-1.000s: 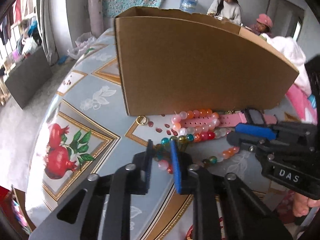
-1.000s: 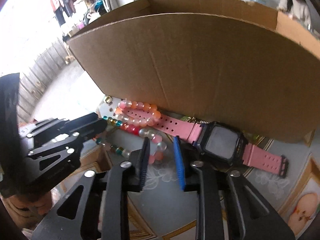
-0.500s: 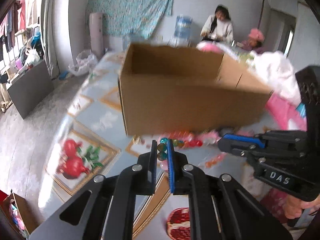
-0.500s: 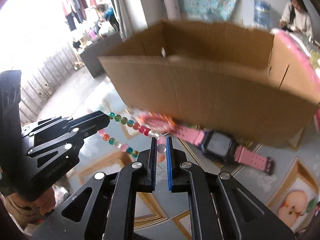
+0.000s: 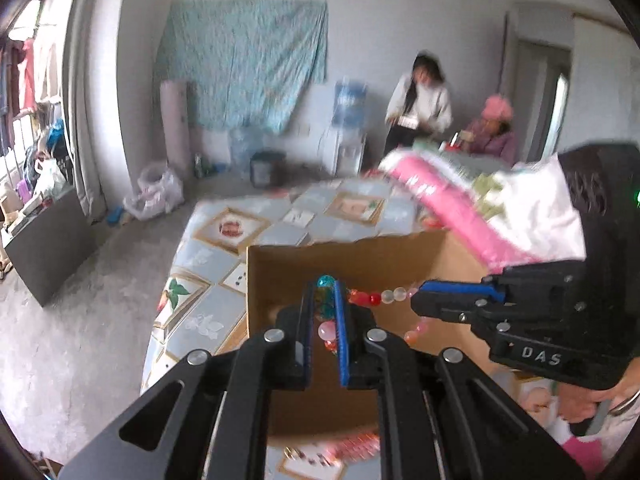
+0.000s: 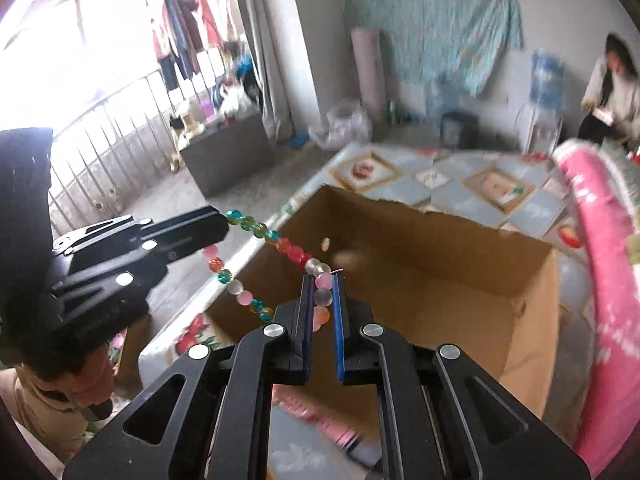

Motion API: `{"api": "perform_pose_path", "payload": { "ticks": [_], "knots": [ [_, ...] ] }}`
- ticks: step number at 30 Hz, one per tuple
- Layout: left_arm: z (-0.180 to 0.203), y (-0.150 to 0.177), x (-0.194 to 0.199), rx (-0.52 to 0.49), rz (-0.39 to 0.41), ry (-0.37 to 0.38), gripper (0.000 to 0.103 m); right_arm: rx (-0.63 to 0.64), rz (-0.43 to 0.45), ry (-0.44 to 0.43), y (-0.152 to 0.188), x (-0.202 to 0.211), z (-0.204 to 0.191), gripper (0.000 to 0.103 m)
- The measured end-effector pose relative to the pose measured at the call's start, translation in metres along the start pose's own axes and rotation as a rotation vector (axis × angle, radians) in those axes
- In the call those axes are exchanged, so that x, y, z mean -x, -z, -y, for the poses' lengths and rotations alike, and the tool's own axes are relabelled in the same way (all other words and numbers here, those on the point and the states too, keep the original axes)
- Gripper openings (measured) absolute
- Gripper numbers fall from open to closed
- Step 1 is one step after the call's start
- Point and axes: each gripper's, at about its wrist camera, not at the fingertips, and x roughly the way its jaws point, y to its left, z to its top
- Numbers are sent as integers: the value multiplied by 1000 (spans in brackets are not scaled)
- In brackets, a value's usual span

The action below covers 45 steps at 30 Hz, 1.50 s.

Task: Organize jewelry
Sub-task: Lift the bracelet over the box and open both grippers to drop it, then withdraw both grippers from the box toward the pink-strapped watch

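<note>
A bead necklace [image 6: 280, 244] of teal, red, pink and clear beads hangs stretched between both grippers above the open cardboard box [image 6: 420, 280]. My left gripper [image 5: 325, 292] is shut on its teal end beads; the necklace [image 5: 376, 296] runs right to the right gripper [image 5: 452, 292]. My right gripper [image 6: 322, 292] is shut on pink and clear beads; the left gripper [image 6: 200, 228] shows at the left. A pink watch strap [image 6: 320, 420] lies on the table [image 6: 460, 196] in front of the box.
The box [image 5: 360, 260] stands on a table with a fruit-pattern cloth [image 5: 216, 308]. A pink and white bundle [image 6: 600, 260] lies at the right of the box. Two people [image 5: 420, 108] sit at the back of the room.
Both grippers closed on the bead necklace and lifted it off the table to above the open box. The watch stayed on the table.
</note>
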Motion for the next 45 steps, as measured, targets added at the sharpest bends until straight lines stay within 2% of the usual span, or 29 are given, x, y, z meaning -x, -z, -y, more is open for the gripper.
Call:
{"api": "perform_pose_path", "payload": {
  "ticks": [2, 5, 9, 11, 13, 17, 19, 20, 22, 23, 26, 28, 30, 33, 34, 36, 45],
  "knots": [
    [-4, -12, -37, 14, -89, -19, 9, -37, -105, -30, -16, -33, 20, 7],
    [-10, -22, -77, 5, -178, -39, 9, -82, -208, -37, -23, -73, 35, 7],
    [-18, -19, -118, -5, -273, -69, 10, -118, -279, -9, -27, -108, 48, 8],
    [-21, -18, -123, 13, -285, -73, 12, -133, -283, -1, -27, -114, 50, 19],
    [-26, -18, -117, 39, -276, -62, 28, -136, -262, -6, -27, -105, 52, 31],
    [-33, -19, -82, 90, -182, -47, 36, -130, -178, -12, -22, -71, 50, 33],
    [-40, -13, -55, 140, -129, -48, 50, -135, -128, -36, -14, -49, 51, 40],
    [-45, -9, -44, 166, -107, -45, 54, -135, -107, -48, -7, -35, 48, 46],
    [-58, 9, -23, 242, -78, -53, 60, -119, -102, -72, 15, -13, 40, 50],
    [-64, 17, -19, 278, -85, -58, 60, -115, -114, -74, 21, -12, 37, 50],
    [-81, 48, -28, 404, -185, -35, 61, -101, -198, -67, 50, -16, 29, 50],
    [-89, 68, -38, 505, -237, 55, 61, -101, -223, -62, 60, -20, 28, 50],
    [-88, 84, -47, 558, -281, 108, 60, -122, -252, -91, 66, -25, 31, 50],
    [-76, 99, -50, 582, -317, 199, 60, -179, -267, -145, 74, -30, 38, 50],
    [-70, 103, -48, 577, -322, 206, 59, -208, -270, -171, 76, -30, 42, 50],
    [-64, 106, -42, 571, -311, 197, 59, -235, -271, -191, 78, -29, 46, 50],
    [-46, 125, -14, 590, -311, 185, 59, -213, -302, -222, 91, -22, 32, 46]
  ]
}}
